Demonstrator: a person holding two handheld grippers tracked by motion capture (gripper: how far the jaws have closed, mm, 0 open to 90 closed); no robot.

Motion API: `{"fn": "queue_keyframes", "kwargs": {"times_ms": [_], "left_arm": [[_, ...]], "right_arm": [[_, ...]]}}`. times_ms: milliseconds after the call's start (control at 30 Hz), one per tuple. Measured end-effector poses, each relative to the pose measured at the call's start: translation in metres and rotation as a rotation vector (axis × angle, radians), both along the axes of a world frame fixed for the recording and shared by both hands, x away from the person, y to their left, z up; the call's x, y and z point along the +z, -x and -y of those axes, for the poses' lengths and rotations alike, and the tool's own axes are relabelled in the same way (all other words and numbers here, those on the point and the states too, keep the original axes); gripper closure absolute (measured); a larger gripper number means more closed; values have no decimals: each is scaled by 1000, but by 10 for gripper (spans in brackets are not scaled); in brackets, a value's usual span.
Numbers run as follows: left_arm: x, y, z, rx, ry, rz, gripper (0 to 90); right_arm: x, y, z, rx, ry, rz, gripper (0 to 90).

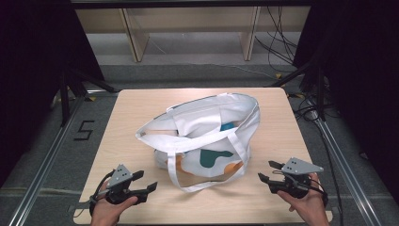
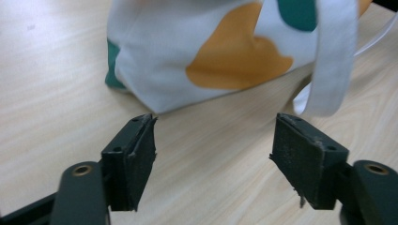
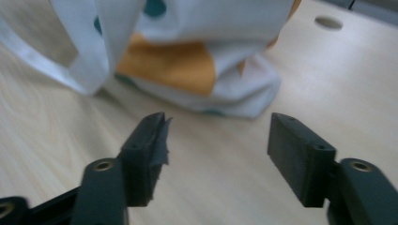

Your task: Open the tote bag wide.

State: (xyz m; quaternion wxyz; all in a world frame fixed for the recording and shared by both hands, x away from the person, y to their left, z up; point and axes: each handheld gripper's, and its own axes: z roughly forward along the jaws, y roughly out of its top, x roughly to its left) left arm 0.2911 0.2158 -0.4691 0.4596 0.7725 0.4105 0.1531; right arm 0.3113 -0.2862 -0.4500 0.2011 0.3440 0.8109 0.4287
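A white tote bag (image 1: 207,136) with teal and orange shapes stands open mid-bench (image 1: 131,117). The left tongs (image 1: 143,182) and right tongs (image 1: 267,171) flank it, jaws apart, empty (nothing touched). Best approach, likely: bring each to a strap (image 1: 176,172), pinch fabric squarely, and lift evenly.

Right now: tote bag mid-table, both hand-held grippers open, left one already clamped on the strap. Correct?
Not quite. The left hand-held gripper holds nothing: the left gripper view shows its jaws apart over bare table, short of the strap. The tote bag and the right hand-held gripper are as stated.
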Motion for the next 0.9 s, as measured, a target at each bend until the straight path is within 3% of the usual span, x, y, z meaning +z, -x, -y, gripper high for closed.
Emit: {"fn": "queue_keyframes", "kwargs": {"times_ms": [67, 100, 167, 200, 267, 300, 333, 367, 467, 500, 567, 600, 633, 667, 700, 733, 800, 833, 867, 900], "left_arm": [[9, -2, -1, -25, -9, 33, 406], [15, -3, 0, -28, 8, 33, 480], [22, -4, 0, -38, -2, 51, 568], [25, -6, -1, -46, 0, 61, 610], [33, -7, -2, -53, 11, 84, 706], [33, -7, -2, -53, 11, 84, 742], [38, -7, -2, -54, 2, 91, 773], [43, -8, -2, -57, 4, 106, 773], [60, -16, -3, -71, 19, 148, 865], [67, -18, -3, -60, 20, 159, 865], [80, -27, -3, -54, 26, 182, 891], [93, -38, -2, -49, 10, 202, 894], [93, -38, -2, -49, 10, 202, 894], [98, -45, 0, -47, 20, 209, 894], [109, -59, 3, -35, 8, 221, 894], [109, -59, 3, -35, 8, 221, 894], [115, -75, 8, -19, -6, 219, 894], [116, -92, 10, 4, -23, 215, 893], [116, -92, 10, 4, -23, 215, 894], [115, -101, 12, 9, -19, 196, 894]], "right_arm": [[7, -1, 0, -5, 0, 5, 454], [23, -5, -3, 9, -20, 41, 503], [36, -12, -4, 37, -18, 94, 576], [42, -13, -7, 32, -33, 90, 602], [56, -19, -10, 53, -27, 133, 705], [56, -19, -10, 53, -27, 133, 705], [70, -27, -15, 76, -23, 180, 799], [70, -27, -15, 76, -23, 180, 799], [95, -39, -26, 111, -17, 235, 899], [95, -39, -26, 111, -17, 235, 899], [109, -47, -34, 139, -11, 259, 900], [120, -53, -40, 142, -7, 283, 900], [127, -58, -42, 146, 10, 306, 900], [127, -58, -42, 146, 10, 306, 900], [137, -67, -50, 145, 10, 307, 900], [137, -67, -50, 145, 10, 307, 900], [149, -83, -62, 137, 47, 292, 900], [150, -89, -65, 130, 70, 284, 900], [150, -89, -65, 130, 70, 284, 900], [151, -96, -68, 118, 81, 266, 900]]}}
